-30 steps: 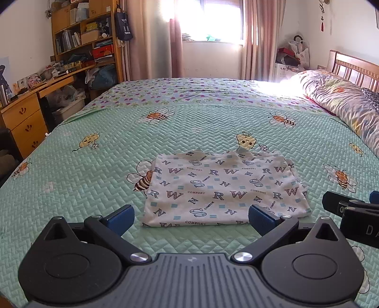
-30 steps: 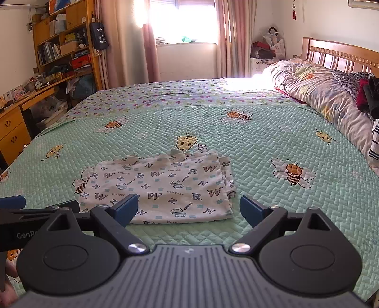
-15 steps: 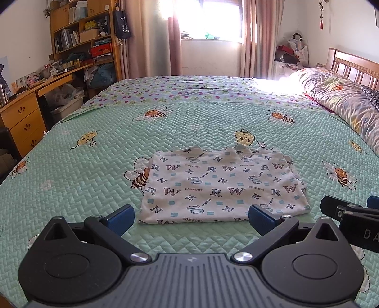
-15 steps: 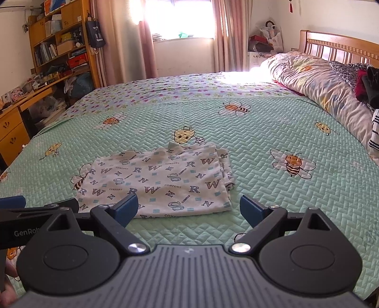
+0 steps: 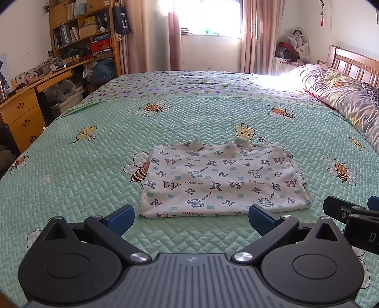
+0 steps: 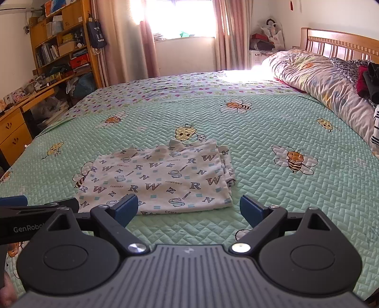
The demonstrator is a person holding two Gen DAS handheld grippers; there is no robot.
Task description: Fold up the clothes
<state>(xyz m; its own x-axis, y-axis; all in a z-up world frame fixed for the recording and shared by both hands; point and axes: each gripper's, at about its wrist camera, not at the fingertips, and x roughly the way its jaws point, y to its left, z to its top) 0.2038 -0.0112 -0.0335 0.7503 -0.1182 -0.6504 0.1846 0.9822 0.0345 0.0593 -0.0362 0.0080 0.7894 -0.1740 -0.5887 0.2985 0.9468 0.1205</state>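
A white garment printed with letters lies folded into a flat rectangle on the green quilted bedspread. Layered edges show along its right side. My left gripper hangs open just short of the garment's near edge, with nothing between its blue pads. My right gripper is open too, in front of the garment's near right corner. Each gripper shows at the side of the other's view.
A rolled duvet and dark clothes lie along the wooden headboard at the right. A wooden desk and shelves stand beyond the bed's left edge. Curtains and a bright window are at the back.
Both grippers have drawn slightly back and up from the garment, which now sits a little farther off. The garment itself has not moved. Both stay open.
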